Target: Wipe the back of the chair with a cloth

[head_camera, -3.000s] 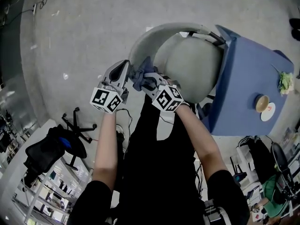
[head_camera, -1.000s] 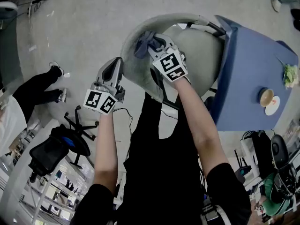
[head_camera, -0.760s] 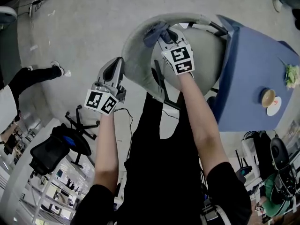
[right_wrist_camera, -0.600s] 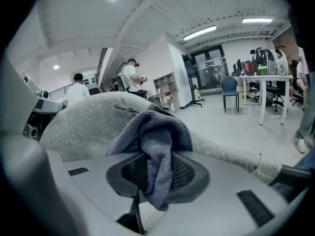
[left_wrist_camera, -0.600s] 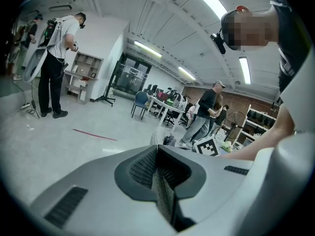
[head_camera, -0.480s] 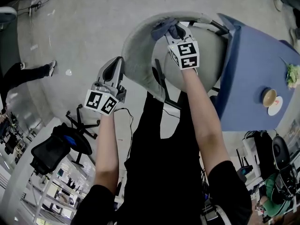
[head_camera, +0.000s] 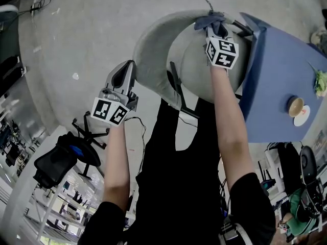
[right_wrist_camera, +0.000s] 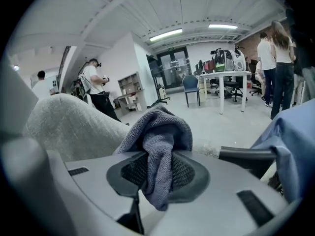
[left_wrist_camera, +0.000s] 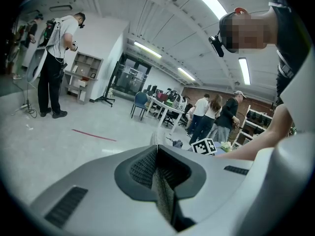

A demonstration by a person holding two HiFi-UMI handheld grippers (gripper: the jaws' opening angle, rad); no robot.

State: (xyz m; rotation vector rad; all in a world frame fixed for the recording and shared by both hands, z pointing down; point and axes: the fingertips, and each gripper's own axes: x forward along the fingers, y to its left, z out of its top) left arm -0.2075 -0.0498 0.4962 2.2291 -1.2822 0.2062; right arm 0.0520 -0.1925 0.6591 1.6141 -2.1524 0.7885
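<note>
The right gripper pinches the bunched middle of a grey-blue terry cloth at the far top rim of the pale grey upholstered chair back. The cloth looks limp and light, likely to mould to the curve. The left gripper, beside that chair back, has its jaws closed on nothing.

Partly out of sight
The table runs off the right edge; the cloth vanishes between the jaws of the right gripper

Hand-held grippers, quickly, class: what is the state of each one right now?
Left hand-held gripper: closed, nothing between its jaws.
Right hand-held gripper: closed, holding the grey cloth.
</note>
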